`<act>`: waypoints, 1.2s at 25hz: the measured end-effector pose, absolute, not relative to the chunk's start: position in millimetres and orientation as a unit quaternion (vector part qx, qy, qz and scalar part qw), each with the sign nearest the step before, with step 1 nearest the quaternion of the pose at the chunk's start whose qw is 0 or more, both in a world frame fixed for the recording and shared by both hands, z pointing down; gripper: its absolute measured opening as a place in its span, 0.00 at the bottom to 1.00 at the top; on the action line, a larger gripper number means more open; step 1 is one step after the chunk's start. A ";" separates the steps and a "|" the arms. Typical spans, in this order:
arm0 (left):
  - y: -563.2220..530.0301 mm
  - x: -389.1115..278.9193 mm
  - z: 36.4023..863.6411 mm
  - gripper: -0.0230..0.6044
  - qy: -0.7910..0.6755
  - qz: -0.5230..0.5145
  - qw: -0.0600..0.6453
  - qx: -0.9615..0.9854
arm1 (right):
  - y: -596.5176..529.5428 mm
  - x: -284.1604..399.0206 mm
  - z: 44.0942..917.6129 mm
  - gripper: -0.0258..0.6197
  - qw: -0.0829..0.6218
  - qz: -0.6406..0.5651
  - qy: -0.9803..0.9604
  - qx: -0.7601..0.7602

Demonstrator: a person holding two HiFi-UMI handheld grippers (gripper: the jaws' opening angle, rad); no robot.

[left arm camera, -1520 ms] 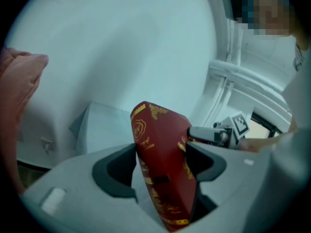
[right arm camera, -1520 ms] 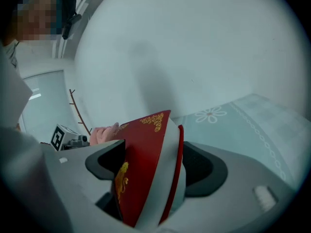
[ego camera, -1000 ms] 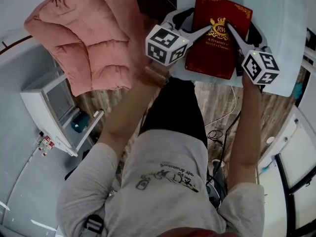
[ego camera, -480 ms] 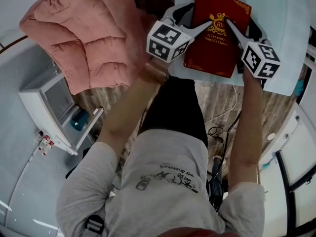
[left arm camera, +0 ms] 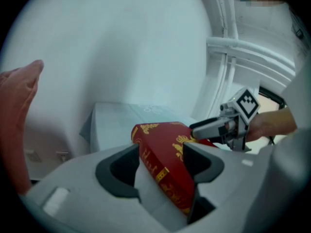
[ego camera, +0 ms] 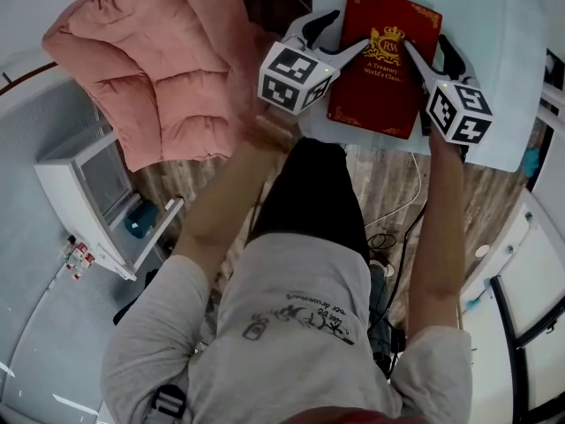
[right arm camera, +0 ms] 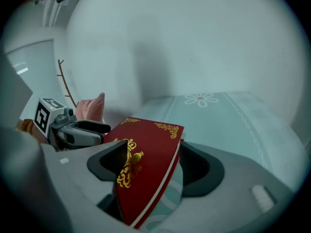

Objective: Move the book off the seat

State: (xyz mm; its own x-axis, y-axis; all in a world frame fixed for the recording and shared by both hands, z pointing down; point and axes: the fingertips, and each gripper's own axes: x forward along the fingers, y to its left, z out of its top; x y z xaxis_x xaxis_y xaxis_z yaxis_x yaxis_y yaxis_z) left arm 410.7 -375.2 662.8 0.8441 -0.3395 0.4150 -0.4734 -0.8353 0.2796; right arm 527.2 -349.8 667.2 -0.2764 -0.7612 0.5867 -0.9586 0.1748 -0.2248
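A red hardback book (ego camera: 384, 69) with gold print lies on a pale cloth-covered surface (ego camera: 494, 78). My left gripper (ego camera: 350, 27) straddles its left edge, with one finger on the cover and the other outside the spine. My right gripper (ego camera: 425, 42) straddles the right edge the same way. The left gripper view has the book (left arm camera: 165, 159) deep between the jaws of the left gripper (left arm camera: 162, 152). In the right gripper view the book (right arm camera: 146, 159) fills the gap of the right gripper (right arm camera: 150, 152). Both pairs of jaws are closing on it, pads against it.
A pink padded cushion (ego camera: 150, 69) lies left of the cloth surface. Below it stands a white cabinet (ego camera: 88, 193). Cables (ego camera: 397, 223) trail over the wooden floor by the person's legs. A white wall rises close behind the surface (right arm camera: 218, 110).
Both grippers stay astride the book, and it has shifted with them slightly farther onto the cloth surface. The jaws look a little tighter around it.
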 end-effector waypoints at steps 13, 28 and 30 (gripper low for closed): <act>-331.9 397.4 522.7 0.21 -0.192 0.099 0.154 0.964 | -309.9 504.8 527.6 0.28 0.144 0.169 -0.770 0.598; -251.1 382.1 286.6 0.04 -0.140 -0.034 0.094 0.985 | -230.6 437.6 299.2 0.09 0.063 0.050 -0.821 0.565; -238.5 377.9 259.0 0.04 -0.134 -0.051 0.088 0.986 | -218.0 424.9 274.0 0.07 0.055 0.039 -0.827 0.558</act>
